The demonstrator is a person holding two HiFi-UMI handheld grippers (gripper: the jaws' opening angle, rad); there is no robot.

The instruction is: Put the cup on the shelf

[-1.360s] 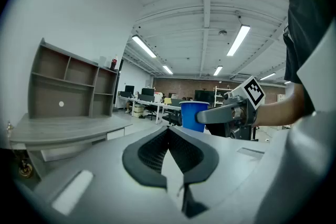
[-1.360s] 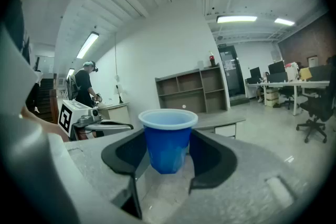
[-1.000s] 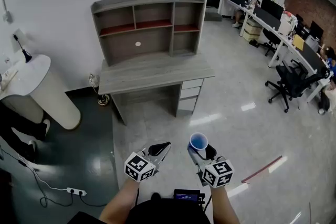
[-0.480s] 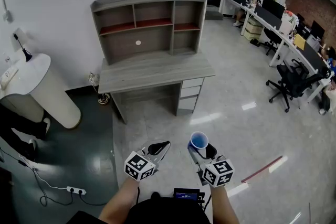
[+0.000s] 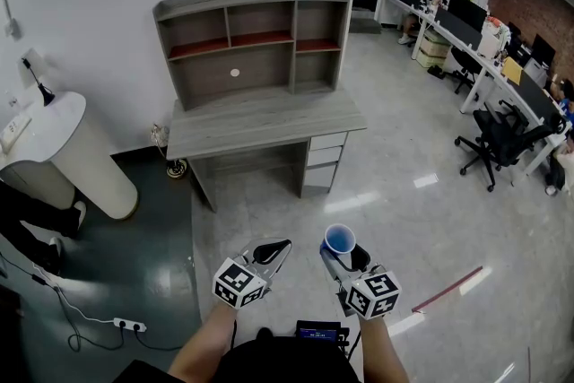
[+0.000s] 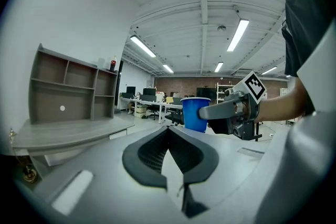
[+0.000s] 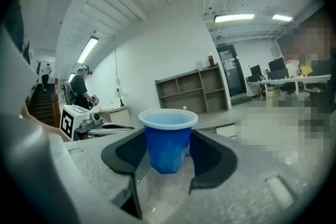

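Cup point(image 5: 339, 239), gripped in the right hand-held gripper point(image 5: 340, 252), should be kept upright while carried to the far shelf point(image 5: 252, 39), the closed left hand-held gripper point(image 5: 274, 250) kept clear.

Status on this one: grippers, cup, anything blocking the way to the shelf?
Right gripper shut on blue cup, cup upright. Left gripper shut, empty. Shelf ahead across the floor, not yet reached; nothing in between.
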